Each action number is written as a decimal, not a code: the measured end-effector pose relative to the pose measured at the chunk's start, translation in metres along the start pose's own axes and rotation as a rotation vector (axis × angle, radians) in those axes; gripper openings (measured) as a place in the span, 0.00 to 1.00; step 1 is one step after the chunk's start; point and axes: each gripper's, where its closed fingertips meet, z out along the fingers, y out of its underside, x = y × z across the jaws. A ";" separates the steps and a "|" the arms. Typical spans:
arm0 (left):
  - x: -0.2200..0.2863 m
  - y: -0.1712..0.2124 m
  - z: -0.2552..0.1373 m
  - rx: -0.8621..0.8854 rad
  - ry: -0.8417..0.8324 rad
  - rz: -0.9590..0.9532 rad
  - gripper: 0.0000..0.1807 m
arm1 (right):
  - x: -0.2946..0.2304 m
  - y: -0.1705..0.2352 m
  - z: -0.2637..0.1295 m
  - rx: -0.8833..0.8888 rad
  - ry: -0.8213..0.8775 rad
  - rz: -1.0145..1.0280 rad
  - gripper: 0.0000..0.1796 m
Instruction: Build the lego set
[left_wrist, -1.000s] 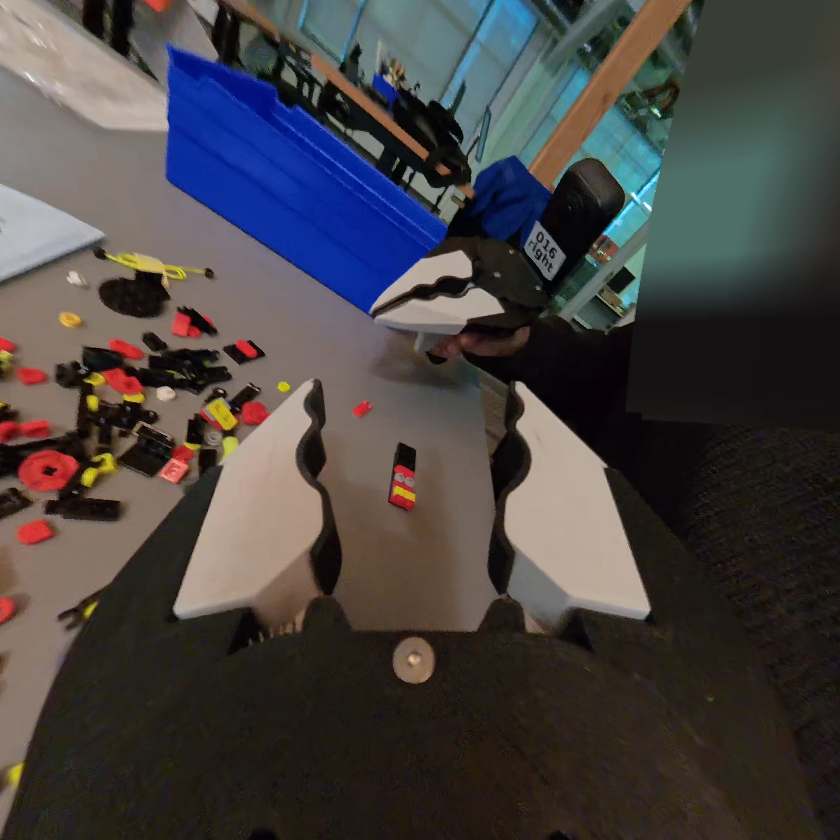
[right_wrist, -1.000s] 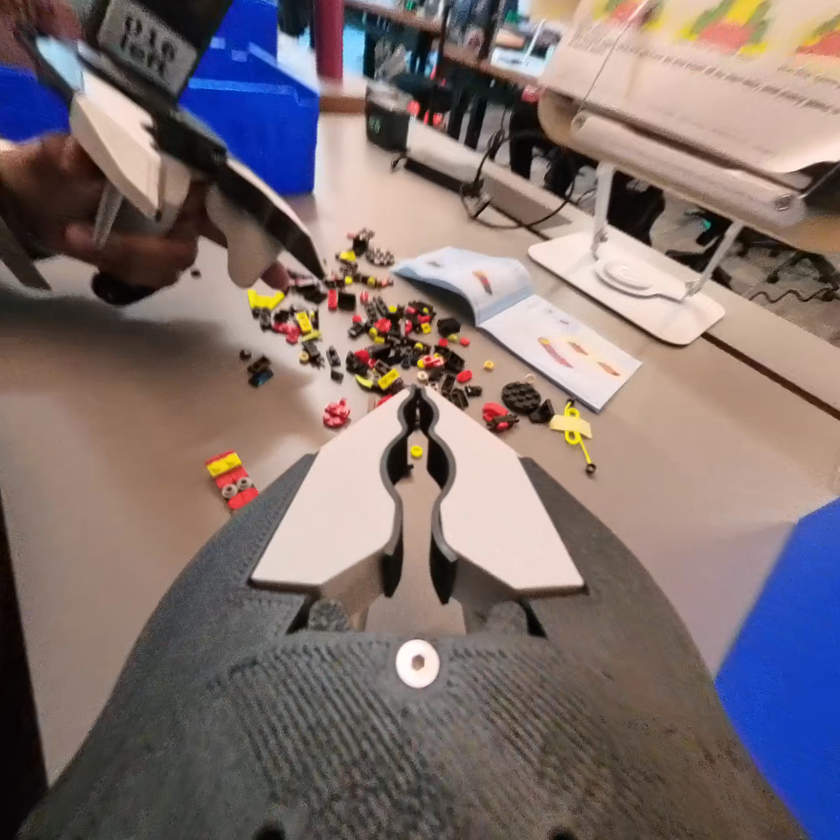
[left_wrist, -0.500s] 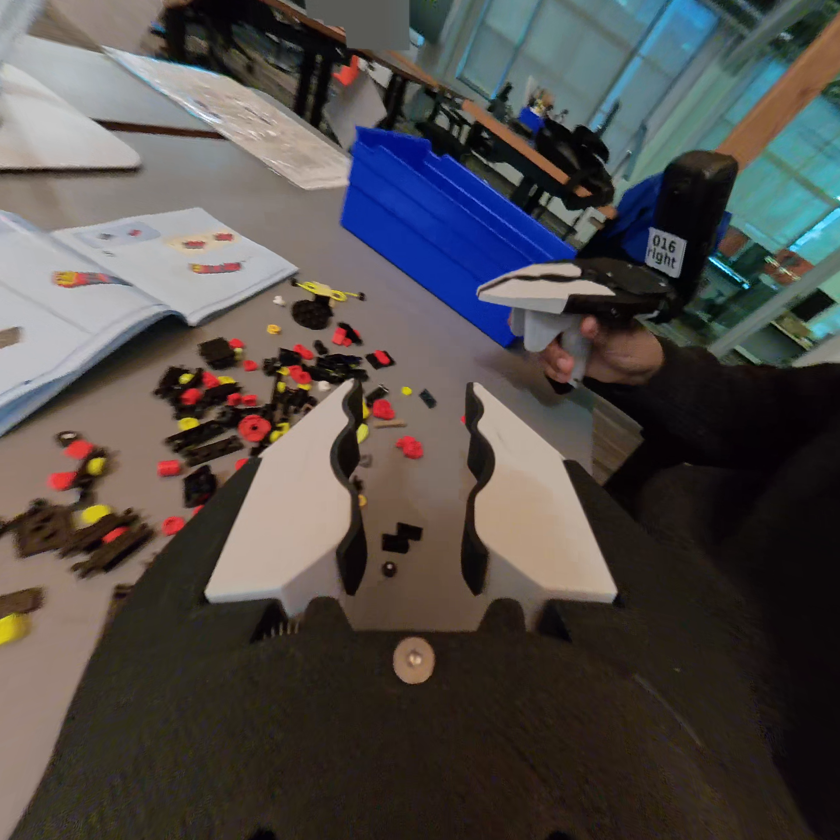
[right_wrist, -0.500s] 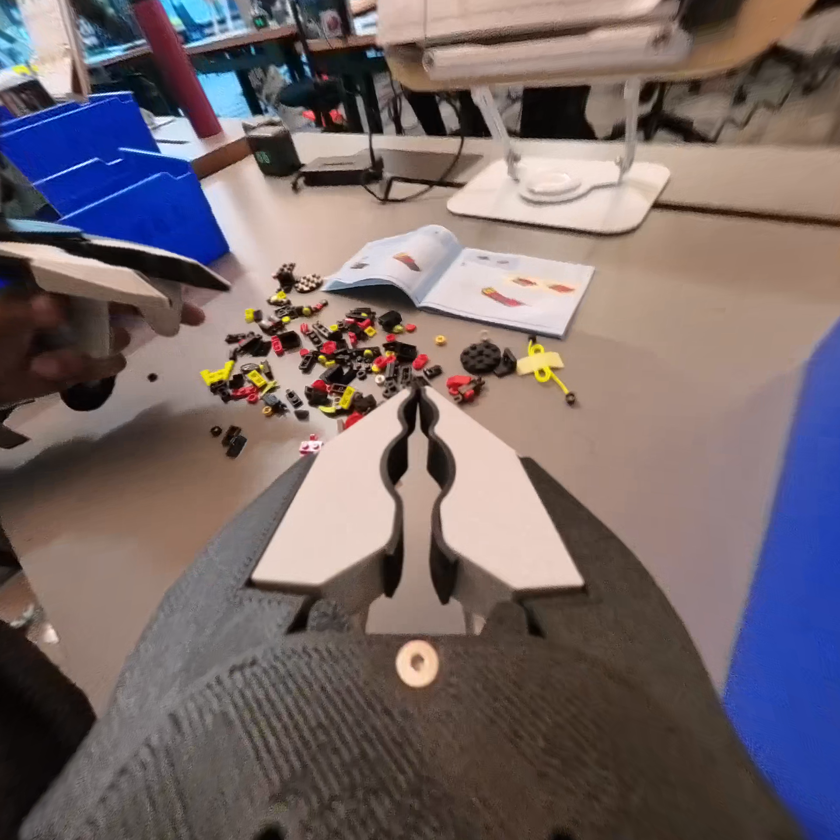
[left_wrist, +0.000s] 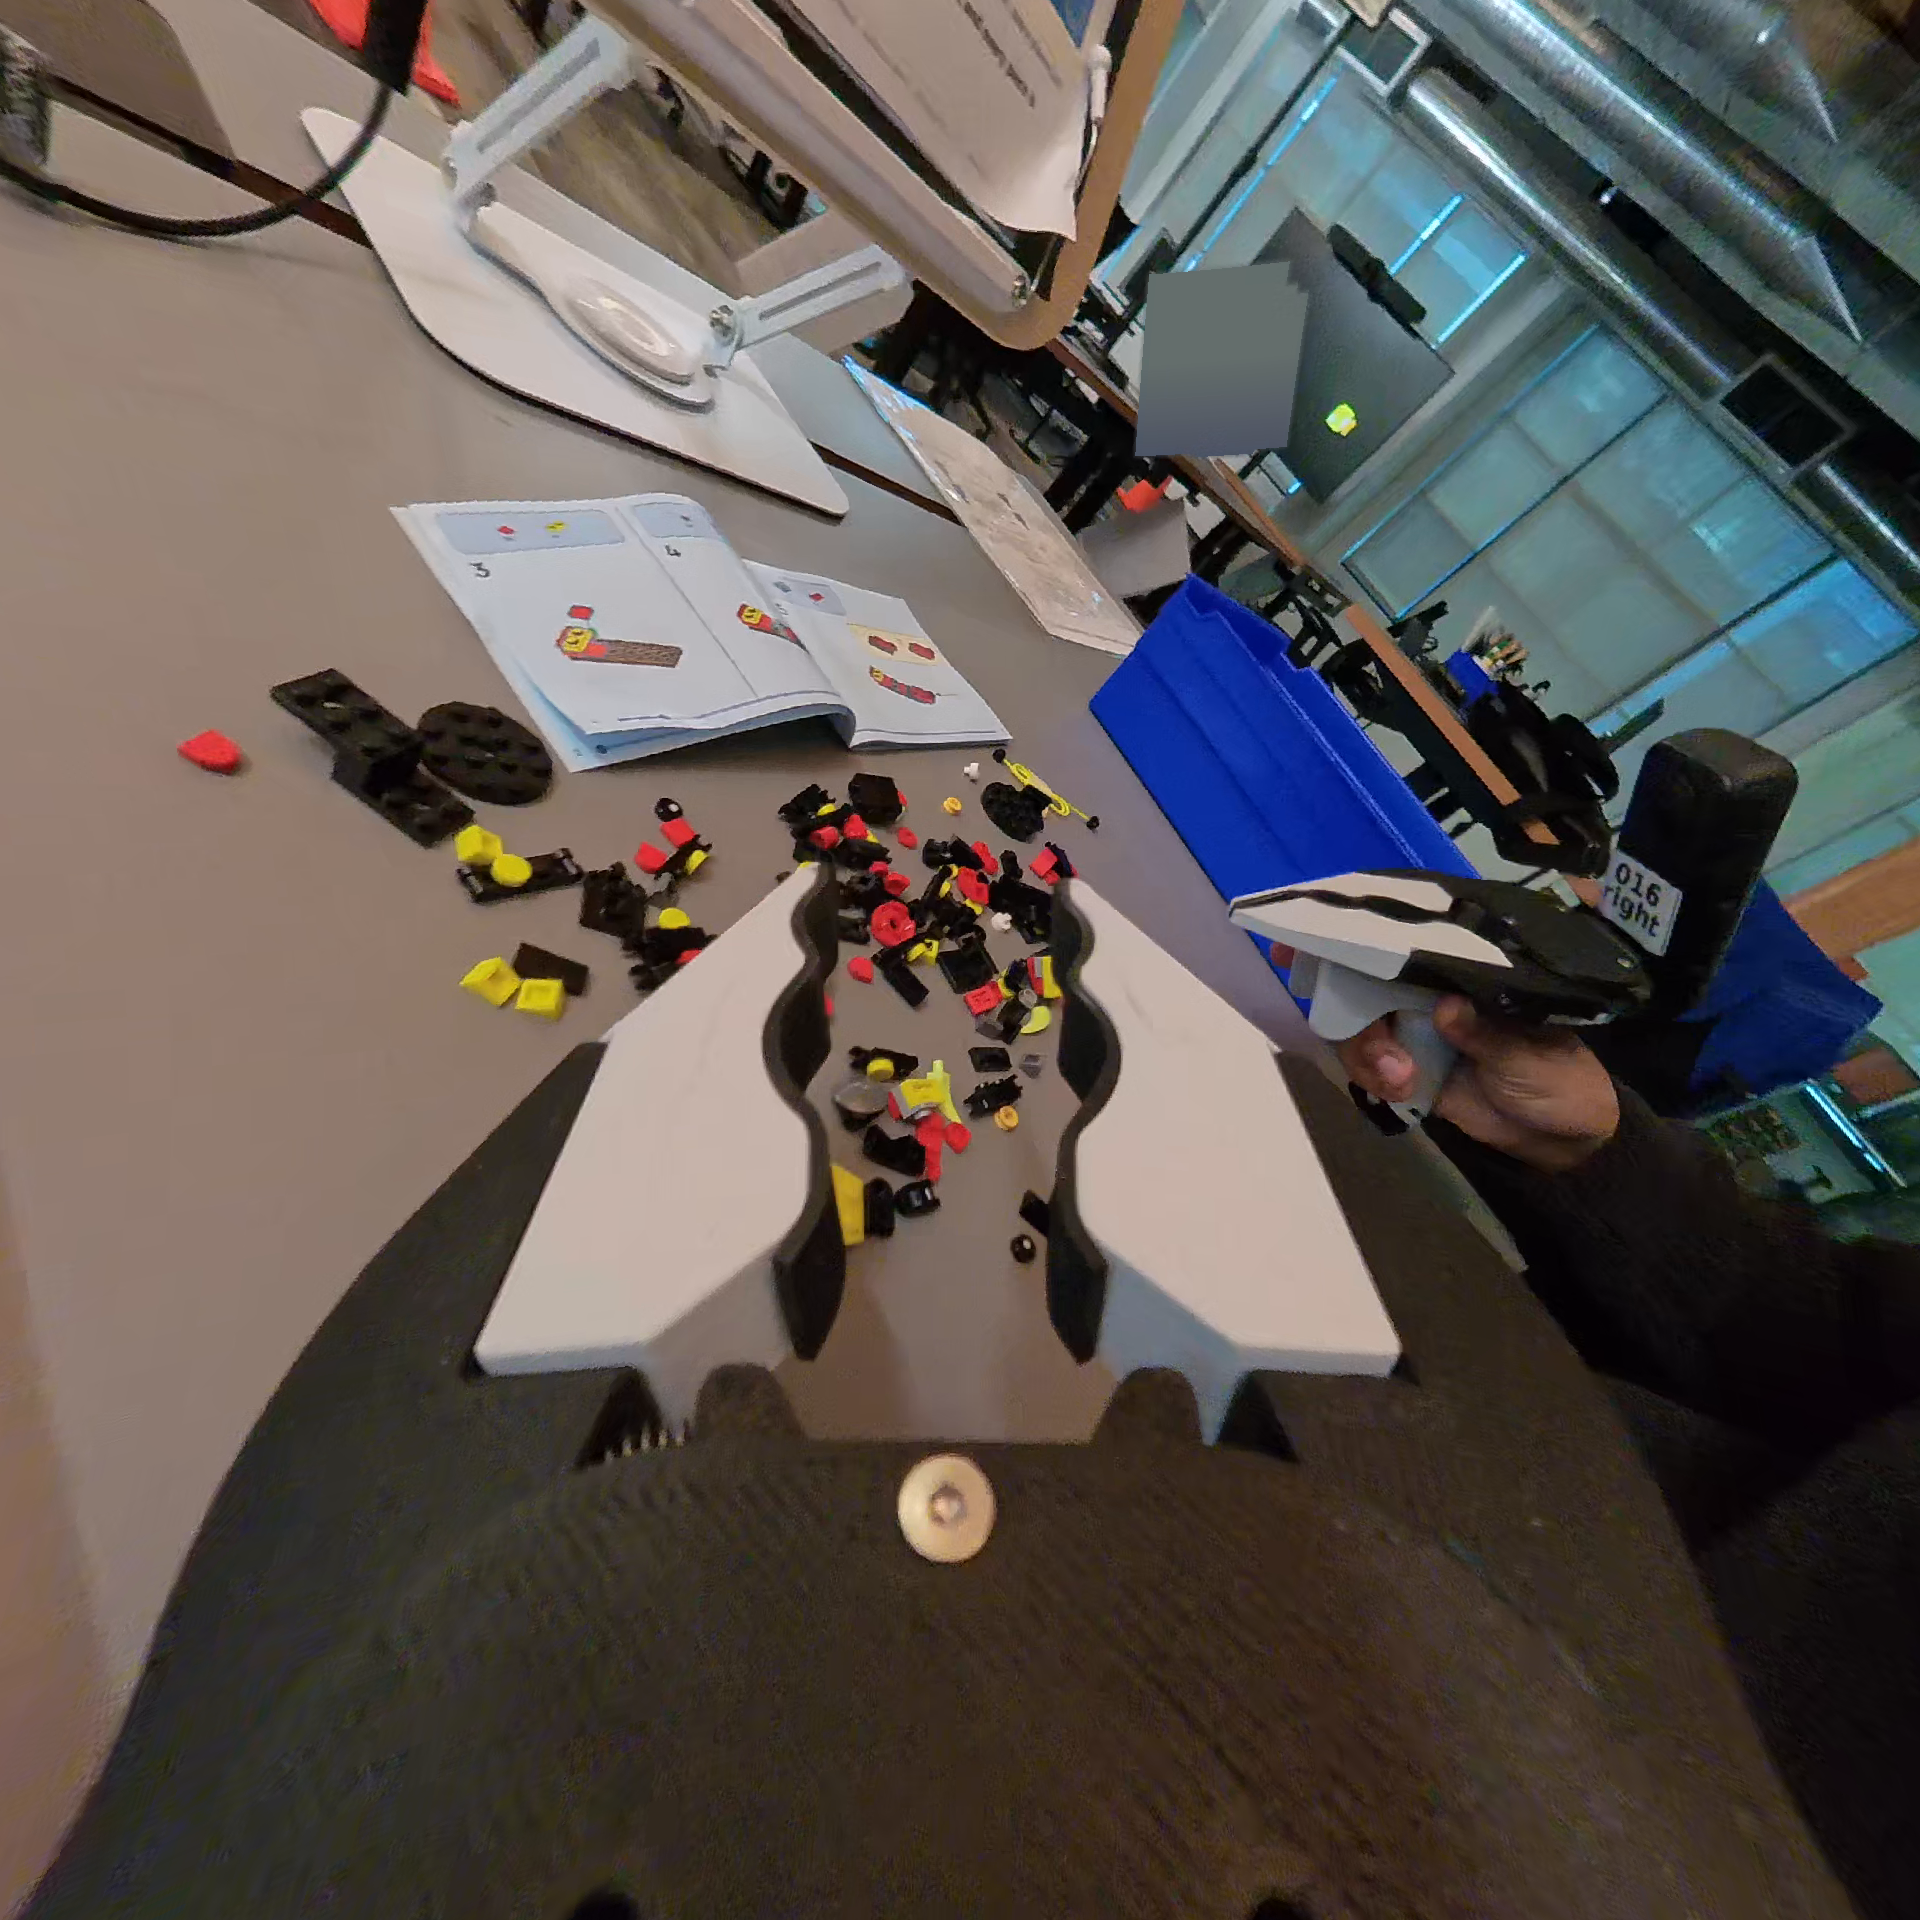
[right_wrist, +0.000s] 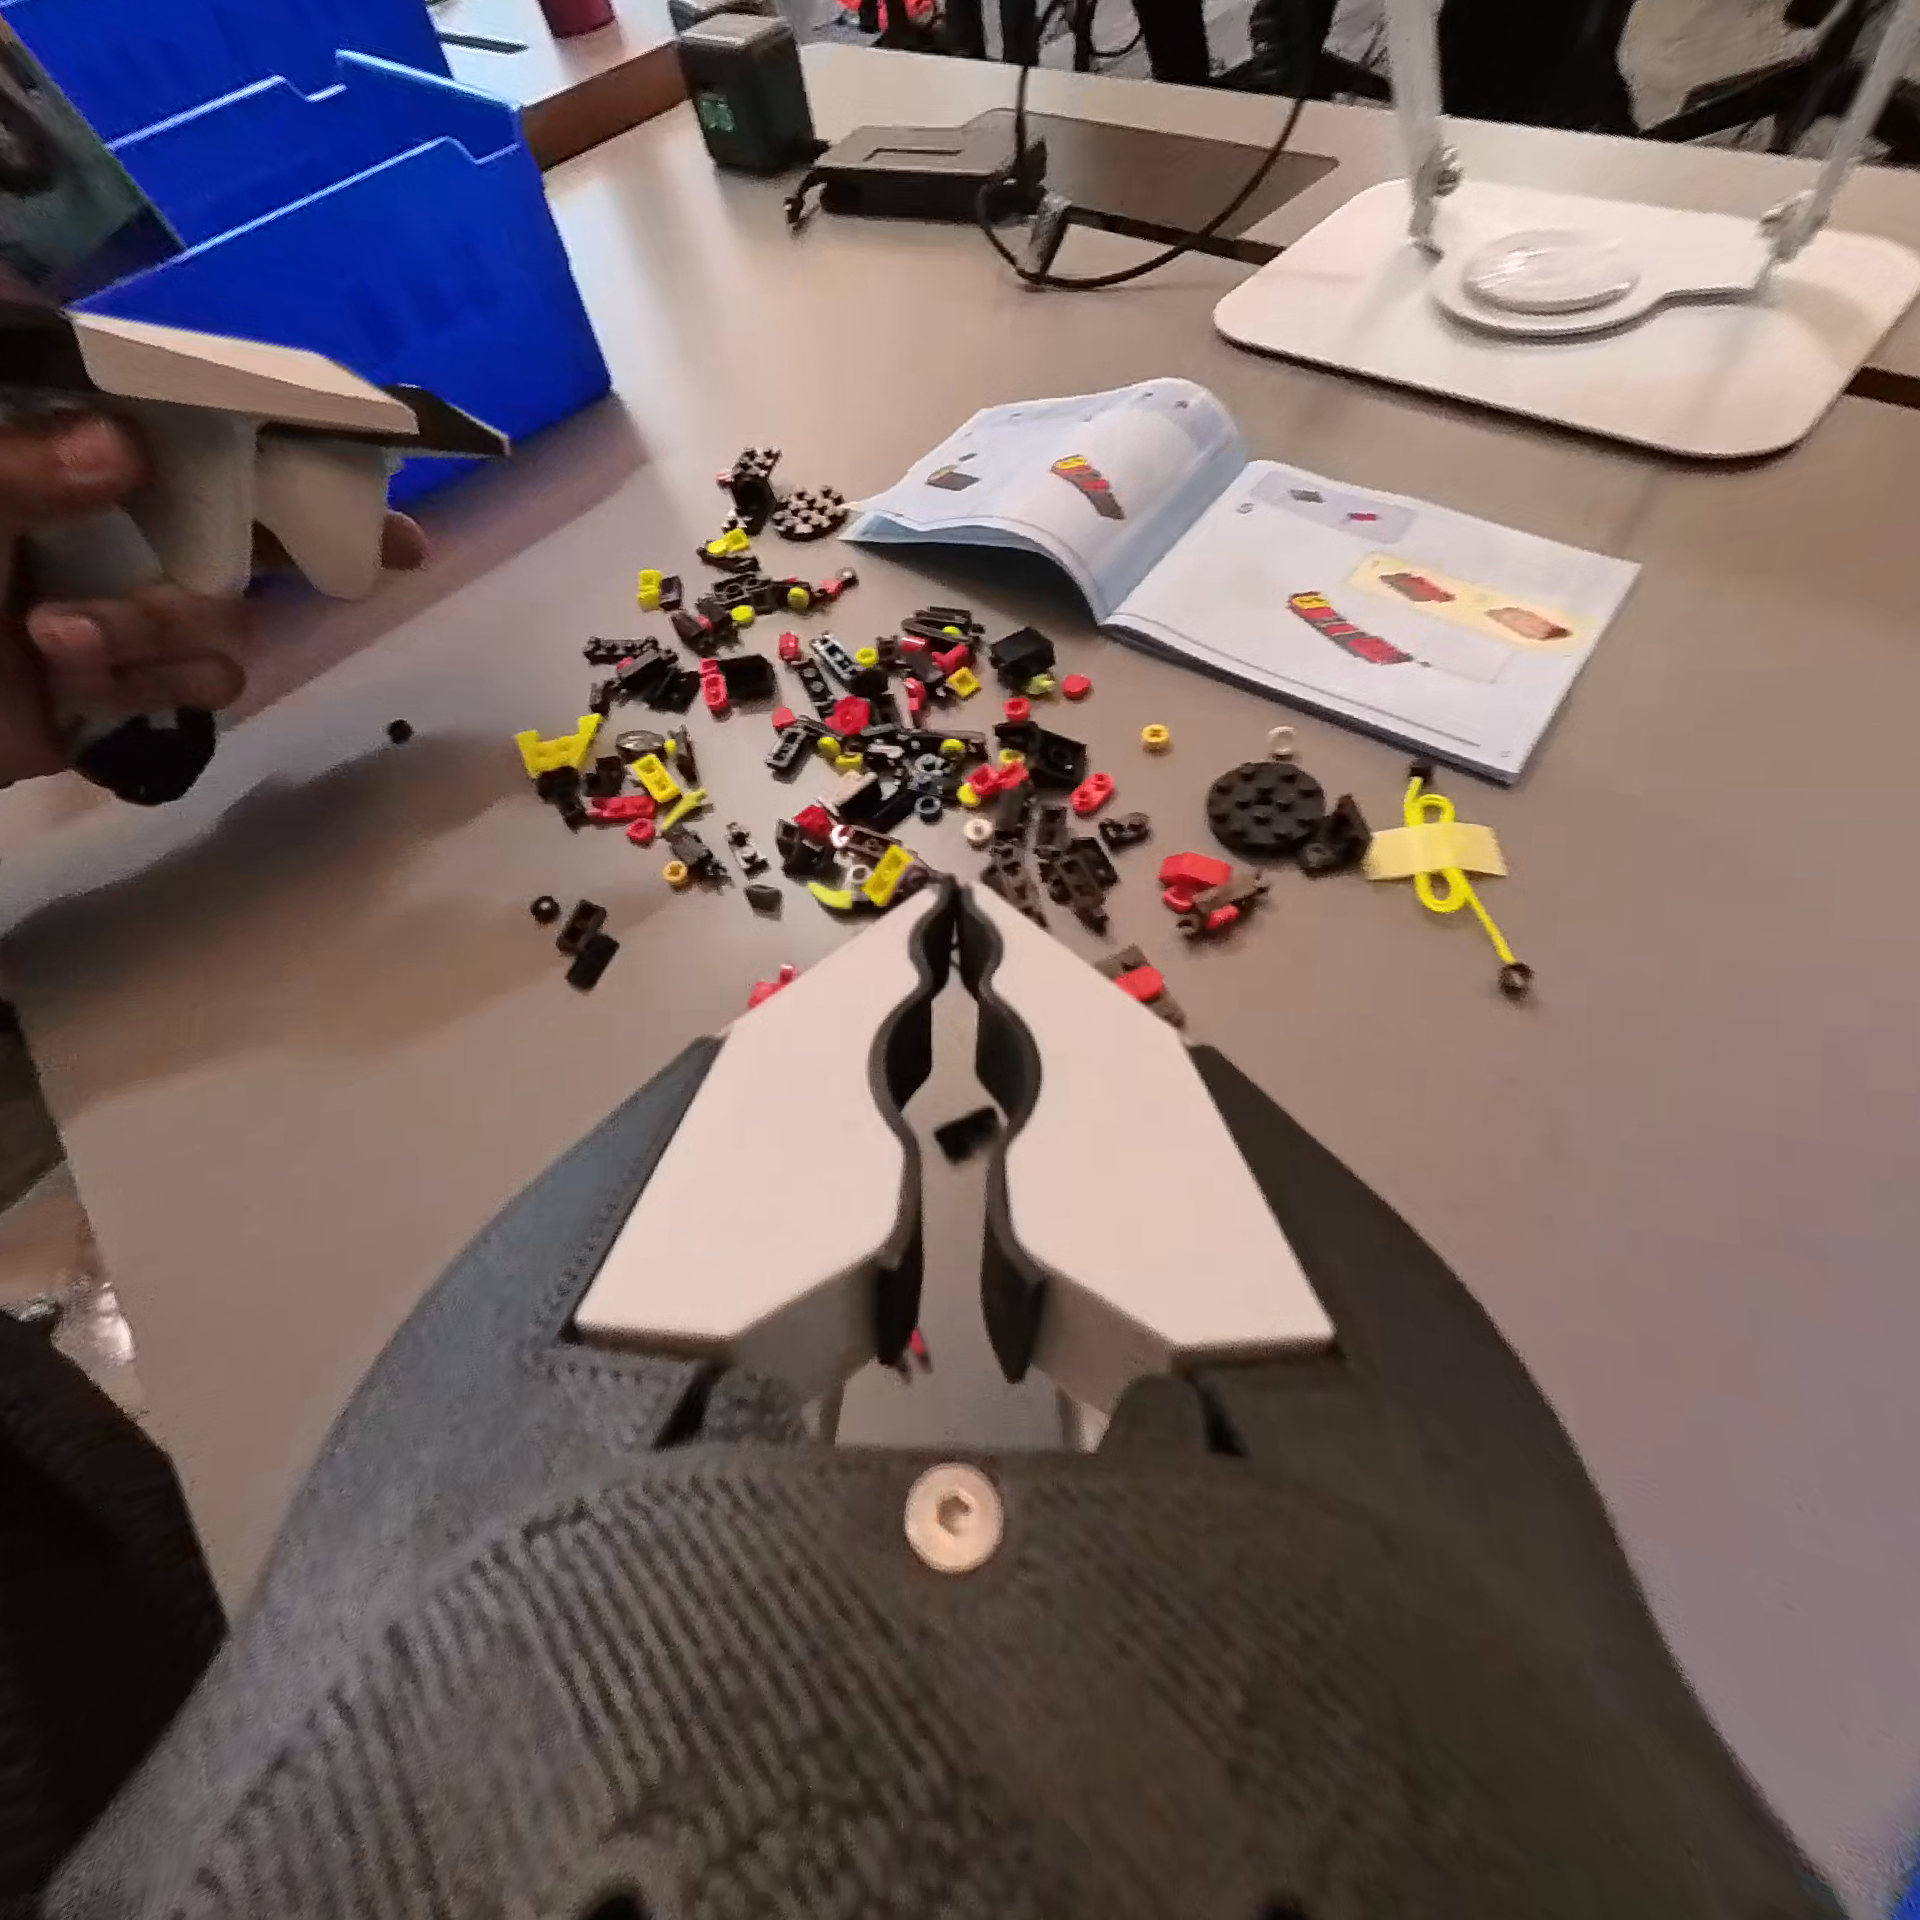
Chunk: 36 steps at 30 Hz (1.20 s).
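Loose black, red and yellow lego pieces (left_wrist: 935, 935) lie in a pile on the grey table (left_wrist: 208, 468); the pile also shows in the right wrist view (right_wrist: 862, 748). My left gripper (left_wrist: 935, 883) is open and empty, held above the near side of the pile, which shows between its fingers. My right gripper (right_wrist: 948, 891) is shut and empty, its tips over the pile's near edge. A small black brick (right_wrist: 966, 1132) lies on the table under its fingers. Each gripper shows in the other's view: the right one (left_wrist: 1247, 914) and the left one (right_wrist: 447, 431).
An open instruction booklet (left_wrist: 665, 634) (right_wrist: 1299, 561) lies behind the pile. Blue bins (left_wrist: 1247, 748) (right_wrist: 343, 260) stand beside it. A white stand base (right_wrist: 1558, 322), a black power brick with cables (right_wrist: 914, 171), a black round plate (right_wrist: 1265, 810) and a yellow string piece (right_wrist: 1439, 852) are nearby. One gripper's finger ends stand about 20 cm off the other's. My left tips are about 20 cm from the small black brick (right_wrist: 966, 1132), my right tips only 7 cm.
My left gripper swung from a small red, yellow and black assembly to above the main pile, staying open. My right gripper stayed shut and moved closer to the pile.
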 end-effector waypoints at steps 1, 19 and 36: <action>-0.002 0.000 -0.003 0.004 -0.013 0.001 0.21 | -0.003 -0.001 0.002 0.000 -0.014 0.003 0.00; -0.018 0.006 0.002 -0.046 -0.115 0.035 0.10 | -0.027 -0.003 -0.008 0.013 -0.305 0.051 0.00; 0.013 0.060 0.043 -0.371 -0.050 0.438 0.05 | -0.014 0.011 -0.022 -0.020 -0.247 0.071 0.00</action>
